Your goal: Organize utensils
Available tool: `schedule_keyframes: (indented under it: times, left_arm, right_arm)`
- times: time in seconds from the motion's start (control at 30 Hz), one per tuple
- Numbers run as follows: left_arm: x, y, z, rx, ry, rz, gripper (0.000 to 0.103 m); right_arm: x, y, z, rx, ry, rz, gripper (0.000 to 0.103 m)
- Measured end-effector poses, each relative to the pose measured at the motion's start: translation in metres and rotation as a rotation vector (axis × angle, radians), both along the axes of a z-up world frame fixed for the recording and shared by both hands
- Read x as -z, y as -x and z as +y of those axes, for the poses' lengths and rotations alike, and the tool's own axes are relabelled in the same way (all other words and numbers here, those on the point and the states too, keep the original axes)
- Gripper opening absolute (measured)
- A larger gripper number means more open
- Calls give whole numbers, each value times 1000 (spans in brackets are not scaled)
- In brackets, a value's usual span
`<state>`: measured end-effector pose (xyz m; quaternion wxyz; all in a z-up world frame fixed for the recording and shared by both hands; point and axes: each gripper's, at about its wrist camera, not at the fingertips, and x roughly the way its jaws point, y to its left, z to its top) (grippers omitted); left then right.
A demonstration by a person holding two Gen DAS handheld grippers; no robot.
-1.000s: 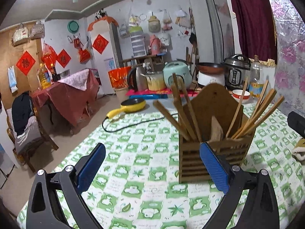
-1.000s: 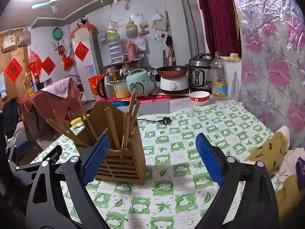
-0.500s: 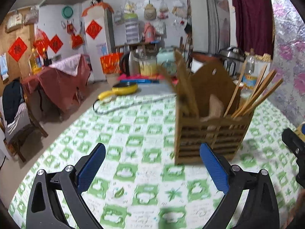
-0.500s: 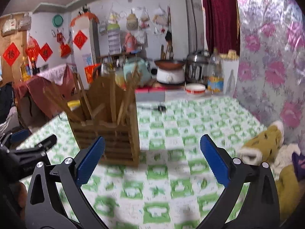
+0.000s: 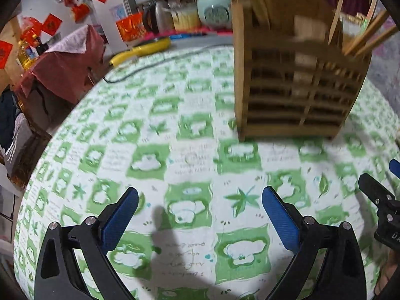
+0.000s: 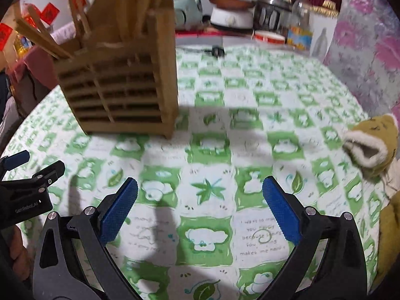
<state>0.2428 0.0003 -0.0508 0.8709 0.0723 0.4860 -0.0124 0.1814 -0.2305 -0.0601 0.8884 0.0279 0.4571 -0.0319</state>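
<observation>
Support: a table (image 5: 190, 130) is covered edge to edge by a cloth printed in green and white squares with leaf and cloud motifs; short lines of printed writing are seen in some white squares.
Standing on it: a slatted wooden utensil holder (image 5: 295, 85), upright, with chopsticks (image 5: 370, 35) leaning out of its top.
Far edge: a black cable (image 5: 160, 62) is laid across the cloth; a black plug (image 6: 216, 51) is seen on it in the right wrist view.
Right side: a yellow-and-white plush item (image 6: 372, 145) is lying at the cloth's edge.
Image quality: motion blur noted around the holder.
</observation>
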Motion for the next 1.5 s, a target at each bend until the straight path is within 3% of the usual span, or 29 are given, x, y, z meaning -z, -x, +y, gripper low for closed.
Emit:
schedule_keyframes:
  times: [0.07, 0.2, 0.3, 0.63, 0.7, 0.73, 0.77, 0.83, 0.93, 1.0, 1.03, 1.13, 1.27, 1.5]
  left_arm:
    - [9, -3, -2, 13, -15, 37, 98]
    - [11, -1, 1, 20, 8, 25, 98]
    - [16, -7, 15, -6, 105, 62, 98]
    - [13, -10, 18, 40, 94, 104, 98]
    - [7, -10, 19, 7, 59, 79, 98]
    - [-4, -9, 20, -13, 31, 28, 98]
    - [-17, -8, 20, -28, 9, -30, 98]
    - [-46, -5, 16, -40, -13, -143, 98]
    - [-90, 0, 7, -24, 4, -288, 98]
    - [-107, 4, 2, -16, 23, -358, 98]
    - [-112, 10, 0, -22, 19, -411, 98]
    - [-100, 19, -5, -24, -28, -469, 98]
    - [-83, 15, -5, -9, -32, -425, 98]
    - [-87, 23, -2, -14, -22, -450, 98]
  right_arm:
    - [6, -3, -1, 0, -6, 33, 97]
    - [17, -9, -3, -4, -31, 104, 97]
    - [19, -10, 0, -6, -17, 110, 98]
    - [19, -11, 0, -7, -17, 117, 98]
    - [17, -12, 0, -7, -6, 133, 97]
    - [12, -13, 1, 4, 1, 129, 97]
    - [1, -10, 1, 11, 8, 95, 97]
    - [-42, -1, 6, 31, 62, -73, 97]
    - [-109, 16, 15, 72, 129, -350, 97]
    - [-130, 24, 15, 94, 124, -453, 97]
    - [-133, 25, 14, 102, 113, -475, 97]
    - [-114, 33, 2, 150, 59, -494, 97]
    - [-90, 31, -4, 119, 28, -434, 97]
    - [-92, 40, 7, 62, 15, -466, 97]
